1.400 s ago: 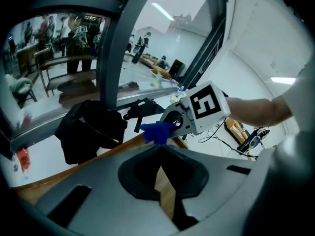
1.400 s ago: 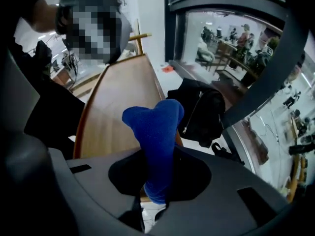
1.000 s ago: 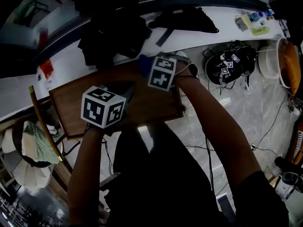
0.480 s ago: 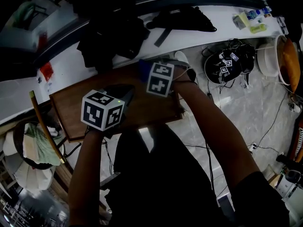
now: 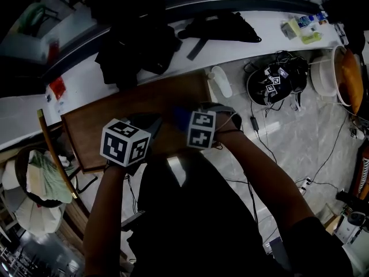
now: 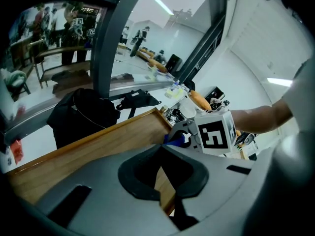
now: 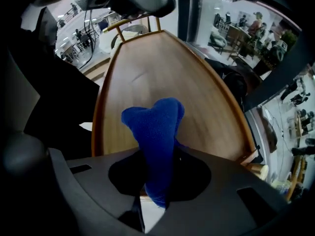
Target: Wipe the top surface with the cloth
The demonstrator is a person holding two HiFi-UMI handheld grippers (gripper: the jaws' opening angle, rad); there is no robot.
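While one blue cloth [image 7: 152, 127] sits clamped in right hand-held gripper [image 7: 156, 178], left hand-held gripper [image 6: 160, 154] closed empty, one wooden top [image 7: 167, 68]

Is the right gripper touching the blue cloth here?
Touching. In the right gripper view, the right gripper has its jaws closed on the blue cloth, which sticks out over the wooden top.

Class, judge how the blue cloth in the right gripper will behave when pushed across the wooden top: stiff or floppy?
Probably floppy: the blue cloth bunches into a lobe beyond the right gripper. Likely light, since one pinch holds it. Its fuzzy surface should drag, not slip, on the wooden top.
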